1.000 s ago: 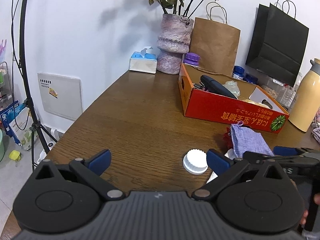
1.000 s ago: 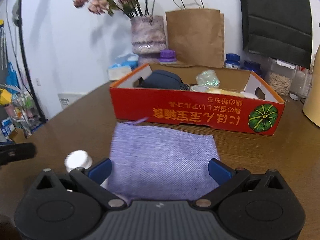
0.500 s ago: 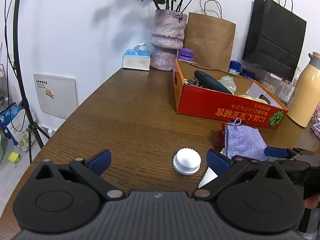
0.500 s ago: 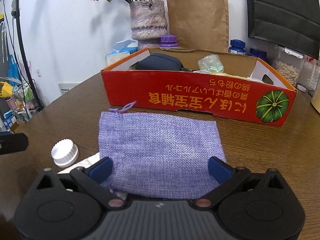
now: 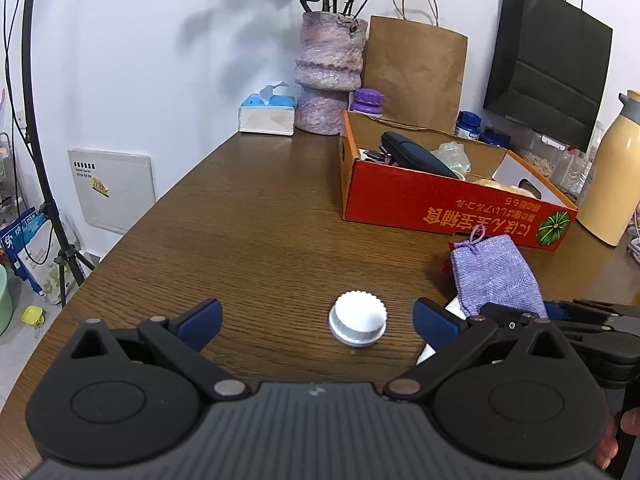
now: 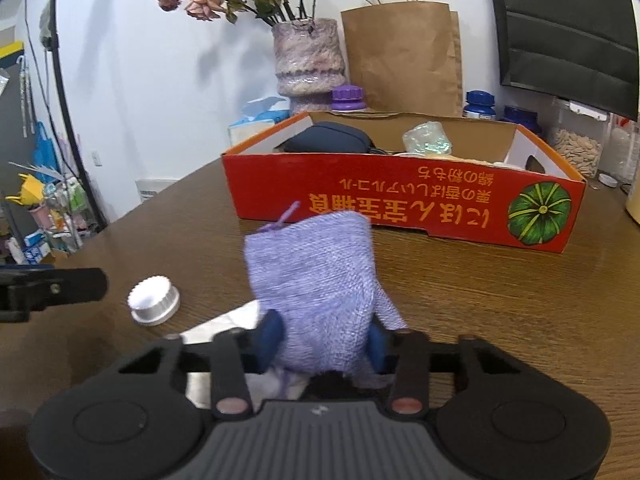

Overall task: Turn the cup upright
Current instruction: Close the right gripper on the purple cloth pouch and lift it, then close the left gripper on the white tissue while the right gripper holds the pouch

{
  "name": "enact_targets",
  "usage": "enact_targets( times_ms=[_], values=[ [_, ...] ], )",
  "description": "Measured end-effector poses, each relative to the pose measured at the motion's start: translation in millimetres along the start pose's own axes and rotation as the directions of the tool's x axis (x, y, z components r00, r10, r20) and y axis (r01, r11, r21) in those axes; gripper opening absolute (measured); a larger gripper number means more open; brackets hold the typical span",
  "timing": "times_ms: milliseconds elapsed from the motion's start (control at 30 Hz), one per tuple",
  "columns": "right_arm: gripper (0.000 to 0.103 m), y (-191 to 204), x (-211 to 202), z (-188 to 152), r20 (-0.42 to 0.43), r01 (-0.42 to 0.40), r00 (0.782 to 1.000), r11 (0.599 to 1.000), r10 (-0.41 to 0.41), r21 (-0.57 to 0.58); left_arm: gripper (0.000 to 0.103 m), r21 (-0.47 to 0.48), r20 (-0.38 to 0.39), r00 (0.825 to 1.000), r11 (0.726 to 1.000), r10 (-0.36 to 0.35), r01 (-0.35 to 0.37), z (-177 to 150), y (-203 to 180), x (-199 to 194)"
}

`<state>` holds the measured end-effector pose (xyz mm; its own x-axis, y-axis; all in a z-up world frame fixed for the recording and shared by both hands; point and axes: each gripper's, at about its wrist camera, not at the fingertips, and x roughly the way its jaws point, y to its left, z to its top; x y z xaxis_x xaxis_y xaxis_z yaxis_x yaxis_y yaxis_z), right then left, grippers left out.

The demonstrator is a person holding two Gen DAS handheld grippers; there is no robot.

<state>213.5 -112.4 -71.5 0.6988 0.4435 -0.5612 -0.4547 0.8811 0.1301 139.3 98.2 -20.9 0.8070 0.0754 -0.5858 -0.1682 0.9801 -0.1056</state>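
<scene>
A small white ribbed cup [image 5: 358, 323] sits mouth-down on the brown table [image 5: 248, 232], also seen in the right wrist view as the cup [image 6: 154, 300]. My left gripper [image 5: 316, 318] is open just above the table, and the cup lies between its blue fingertips, nearer the right one. My right gripper [image 6: 324, 338] is shut on a purple cloth pouch [image 6: 316, 276], which bunches up between the pads. That pouch [image 5: 494, 276] lies right of the cup, partly over a white sheet [image 6: 224, 324].
A red cardboard box [image 5: 440, 196] with several items stands behind the pouch. Behind it are a vase of flowers [image 5: 328, 80], a tissue box [image 5: 267, 114], paper bags and jars; a cream flask [image 5: 612, 172] is at the right. The table's curved left edge [image 5: 132, 232] drops to the floor.
My right gripper has shut on the purple pouch, which went from flat to bunched and raised. The left gripper shifted so the cup sits more centrally between its fingers.
</scene>
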Motion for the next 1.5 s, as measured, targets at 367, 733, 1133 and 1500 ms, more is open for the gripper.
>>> enact_targets(
  times_ms=[367,733,1133,1500],
  values=[
    [0.009,-3.4,-19.1,-3.2,0.094,-0.021,0.995,1.0,0.019,0.019,0.103,0.017,0.006,1.0,1.0,0.001,-0.002,-1.6,-16.3,-2.2],
    [0.009,-7.5,-45.2,-2.4,0.192,-0.017,0.981,1.0,0.016,0.003,0.103,0.029,-0.003,1.0,1.0,0.005,-0.005,-1.6,-30.5,-1.0],
    [0.009,-23.7,-68.9,-3.3,0.268,-0.012,0.963,1.0,0.01,0.006,0.103,0.048,-0.047,0.998,0.998,-0.045,0.047,-6.4,-51.9,8.0],
    [0.009,-34.9,-67.1,-7.3,0.22,-0.051,0.975,0.998,0.043,0.032,0.103,0.135,-0.125,0.986,0.982,-0.111,0.128,-21.7,-97.2,32.0]
  ],
)
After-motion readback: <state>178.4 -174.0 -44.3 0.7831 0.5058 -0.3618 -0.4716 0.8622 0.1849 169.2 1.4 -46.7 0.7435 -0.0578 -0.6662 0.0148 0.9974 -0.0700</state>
